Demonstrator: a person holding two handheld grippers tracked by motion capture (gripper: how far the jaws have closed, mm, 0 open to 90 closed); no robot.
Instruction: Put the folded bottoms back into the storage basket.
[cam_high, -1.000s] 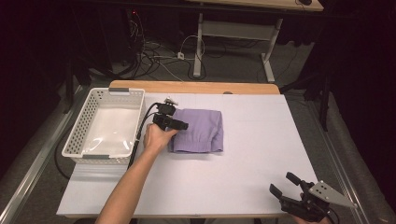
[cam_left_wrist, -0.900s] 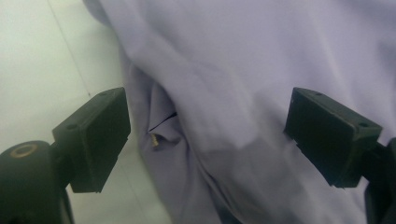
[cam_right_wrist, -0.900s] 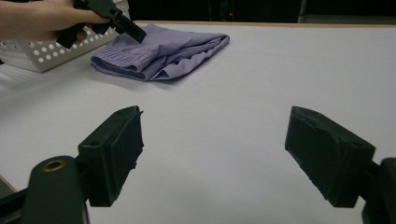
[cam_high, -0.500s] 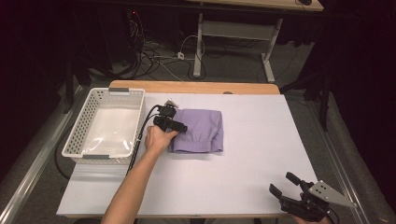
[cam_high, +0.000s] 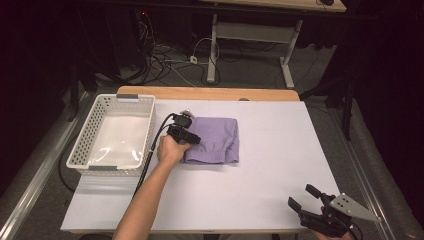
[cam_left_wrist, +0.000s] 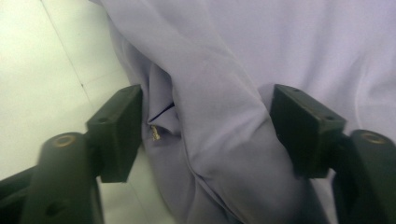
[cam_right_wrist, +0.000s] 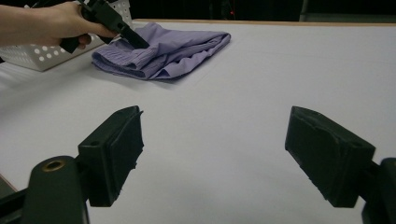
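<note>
A: Dark room, white table (cam_high: 260, 200), white basket (cam_high: 112, 135) at its left.

B: And the cloth (cam_high: 217, 140)?

A: Lilac, folded to a soft rectangle, lying just right of the basket.

B: The left gripper (cam_left_wrist: 205, 135)?

A: At the cloth's left edge, a bunched fold between its jaws; they have just been closing from wider, not yet pinching.

B: The right gripper (cam_right_wrist: 212, 154)?

A: Jaws wide, nothing between them, over the table's near right corner, as before.
</note>
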